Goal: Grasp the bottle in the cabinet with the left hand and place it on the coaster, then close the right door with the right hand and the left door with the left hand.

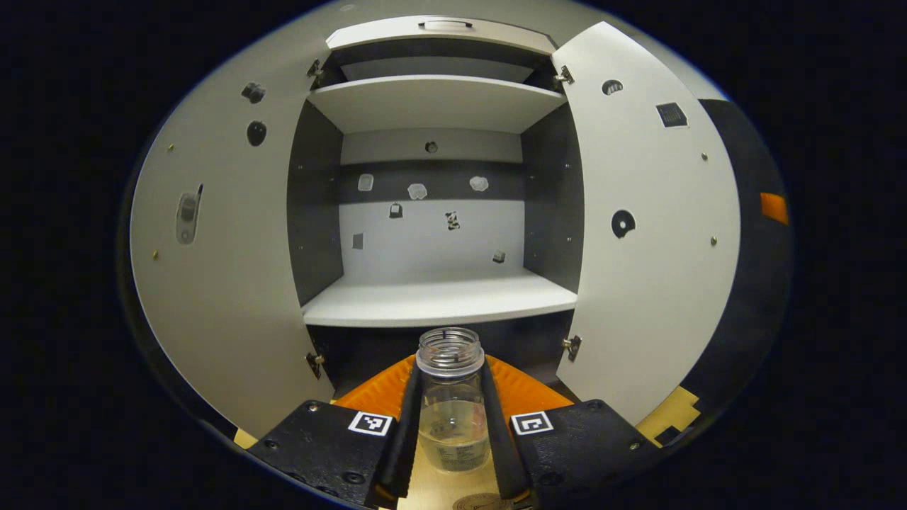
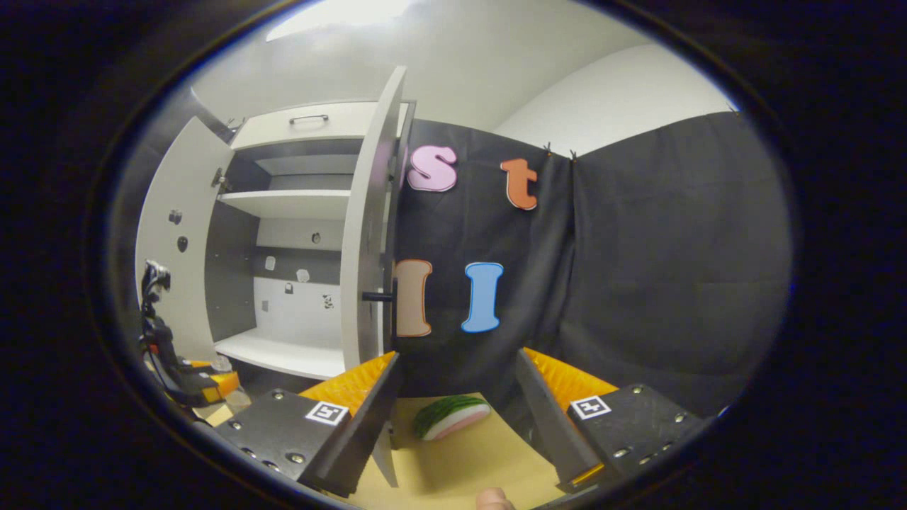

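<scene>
Dim, even overhead light, soft shadows inside the cabinet (image 1: 439,212), strong fisheye bending at edges.

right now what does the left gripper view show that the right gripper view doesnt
Left gripper view: the left gripper shut on a clear lidless bottle with some liquid in it, held out in front of the cabinet above the tabletop, and the edge of a round coaster at the bottom.

Right gripper view: the right gripper open, a watermelon slice lying on the table beyond its fingers, and the black cloth wall.

Both: the cabinet with its two doors open and its shelves bare.
</scene>
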